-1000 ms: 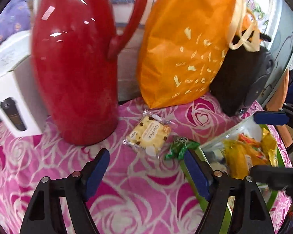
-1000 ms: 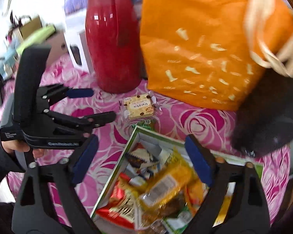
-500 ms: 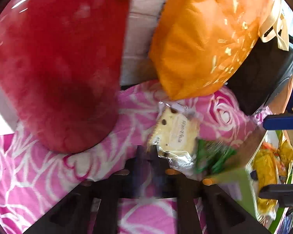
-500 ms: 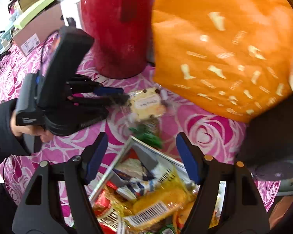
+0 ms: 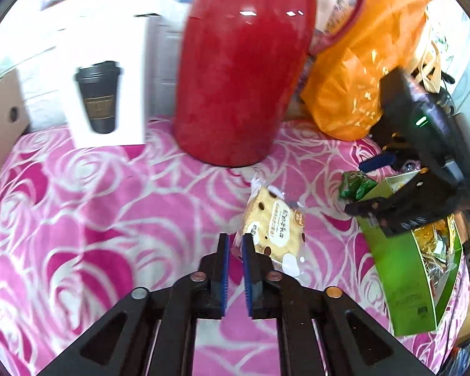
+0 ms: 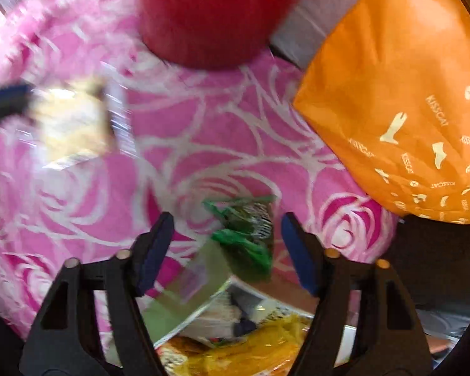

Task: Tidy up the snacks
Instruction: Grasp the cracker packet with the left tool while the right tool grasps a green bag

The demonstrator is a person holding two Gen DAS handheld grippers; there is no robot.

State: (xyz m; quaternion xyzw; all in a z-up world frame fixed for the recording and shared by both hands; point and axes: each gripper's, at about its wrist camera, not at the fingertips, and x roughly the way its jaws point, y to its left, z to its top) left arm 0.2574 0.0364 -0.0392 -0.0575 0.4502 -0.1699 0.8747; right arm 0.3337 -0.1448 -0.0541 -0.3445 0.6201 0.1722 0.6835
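So my left gripper (image 5: 235,246) has pinched the cookie pack (image 5: 274,227) by its wrapper edge, my right gripper (image 6: 227,244) hangs open around the green packet (image 6: 244,232), and next both probably go into the green box (image 5: 413,279).

Your cookie pack (image 5: 274,228) is yellow with dark dots and a clear wrapper, pinched at its edge. Your green candy bag (image 6: 246,235) lies on the pink cloth, touching the green box (image 5: 413,269) full of snacks.
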